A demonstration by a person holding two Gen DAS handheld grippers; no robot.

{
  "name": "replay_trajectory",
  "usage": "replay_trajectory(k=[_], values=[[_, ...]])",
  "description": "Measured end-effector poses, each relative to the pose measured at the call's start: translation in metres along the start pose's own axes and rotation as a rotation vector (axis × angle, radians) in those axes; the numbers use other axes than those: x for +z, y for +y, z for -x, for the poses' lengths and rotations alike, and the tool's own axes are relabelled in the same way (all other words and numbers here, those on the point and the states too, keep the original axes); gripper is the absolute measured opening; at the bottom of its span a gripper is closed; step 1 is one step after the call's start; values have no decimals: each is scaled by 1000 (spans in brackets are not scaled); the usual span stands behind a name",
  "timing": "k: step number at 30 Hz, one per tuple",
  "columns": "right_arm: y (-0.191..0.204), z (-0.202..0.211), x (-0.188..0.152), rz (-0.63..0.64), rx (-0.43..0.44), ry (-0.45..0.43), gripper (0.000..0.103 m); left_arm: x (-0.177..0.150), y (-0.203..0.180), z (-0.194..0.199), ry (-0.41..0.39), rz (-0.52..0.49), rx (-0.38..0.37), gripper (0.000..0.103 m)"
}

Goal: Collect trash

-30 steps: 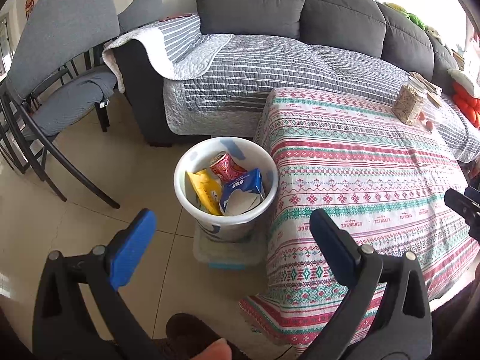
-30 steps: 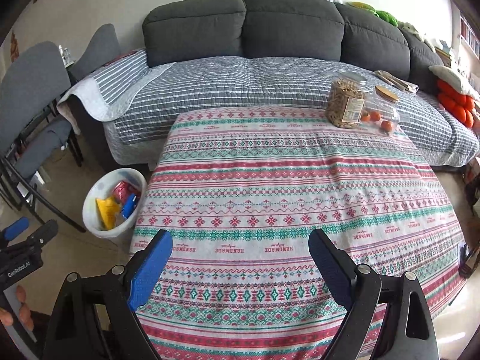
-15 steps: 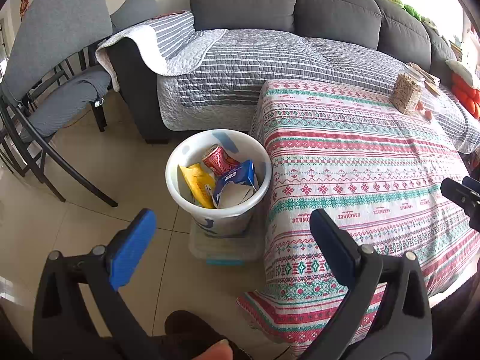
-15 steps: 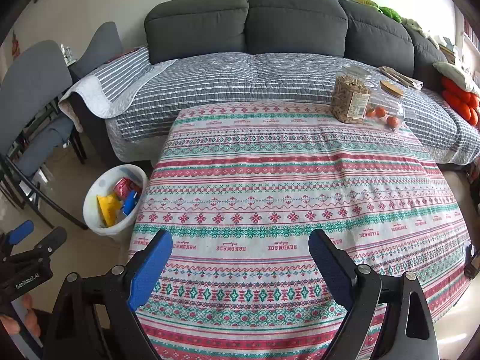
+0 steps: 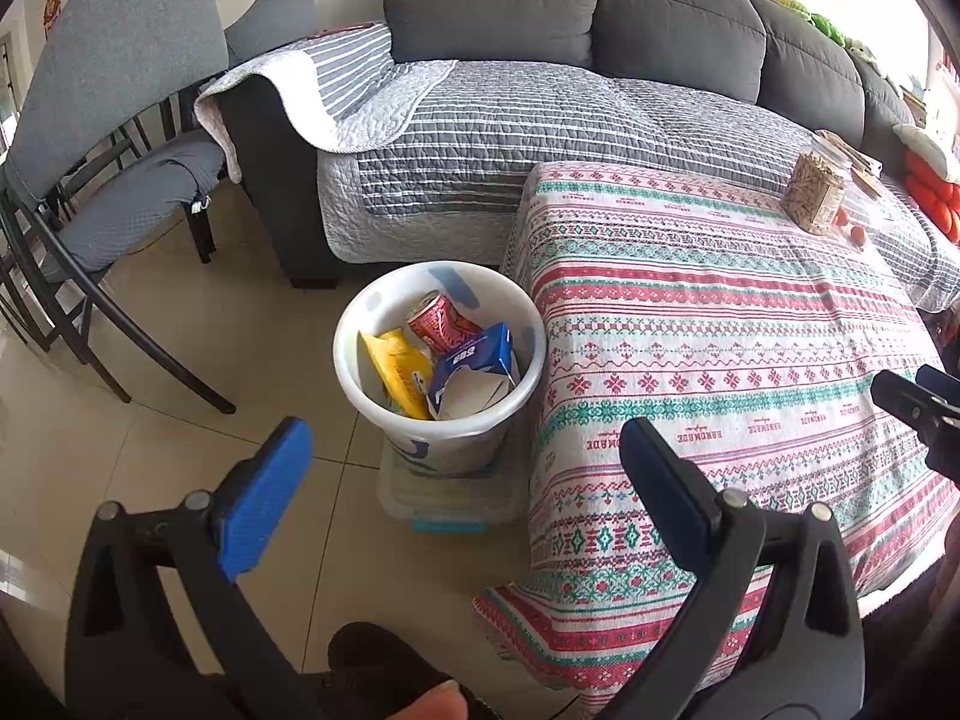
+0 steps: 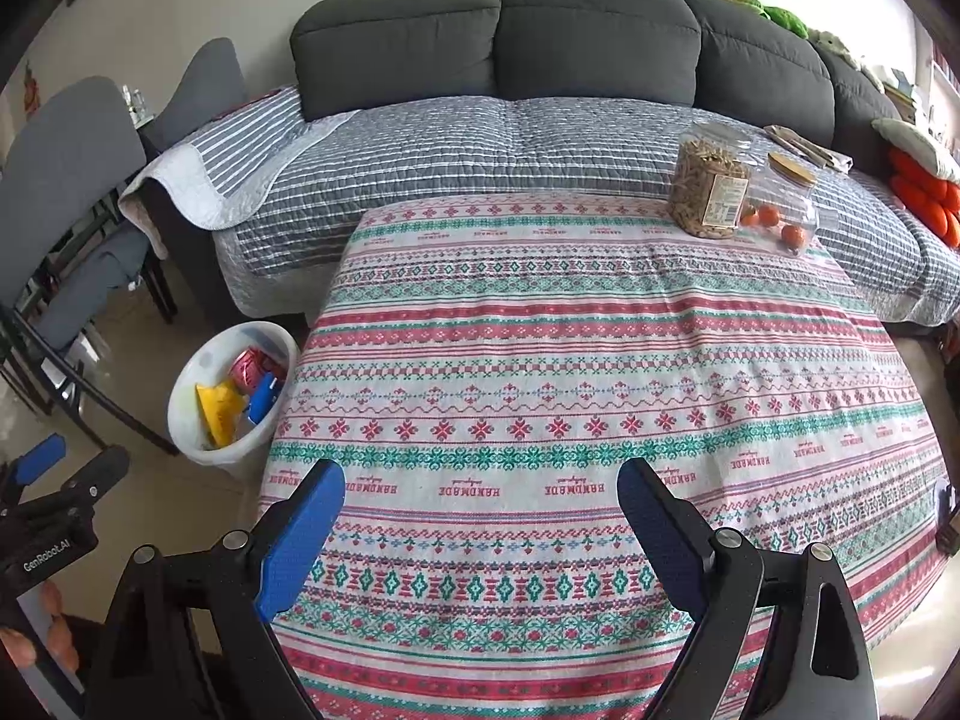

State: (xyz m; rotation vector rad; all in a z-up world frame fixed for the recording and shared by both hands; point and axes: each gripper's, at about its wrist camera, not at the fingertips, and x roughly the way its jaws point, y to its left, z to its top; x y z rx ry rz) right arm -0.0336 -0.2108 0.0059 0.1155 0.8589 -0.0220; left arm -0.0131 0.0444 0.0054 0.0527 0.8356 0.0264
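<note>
Left wrist view: trash already gathered in the white bin (image 5: 441,360) at centre frame — a crushed red can (image 5: 438,317), a yellow wrapper (image 5: 399,375) and a torn blue carton (image 5: 474,372), all leaning together inside. Likely light and easily deformed, every piece; can thin-walled and perhaps slick, best pinched across its crumpled waist; wrapper limp and crinkly, best taken at a free edge; carton soft card, best gripped on a flap. Bin standing on a clear lidded box (image 5: 447,495) on the tiled floor, just beside the left edge of the cloth-covered surface (image 5: 720,348). Left gripper (image 5: 462,456) below the bin in frame, fingers spread wide, holding nothing, apart from the rim. Right wrist view: same bin at middle left, well away from the right gripper (image 6: 480,498), likewise spread wide and empty above the near part of the surface. Far right of the surface: a snack jar (image 6: 711,189) and a clear jar of small oranges (image 6: 783,210), probably not trash. No loose litter visible on the cloth.
</note>
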Motion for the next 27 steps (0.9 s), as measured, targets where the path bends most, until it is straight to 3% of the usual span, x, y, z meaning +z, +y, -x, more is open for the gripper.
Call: replay_trajectory(k=[27], values=[[-3,-14,-1,2,12,21,94,2,-3,-5,9,-4,10,102]])
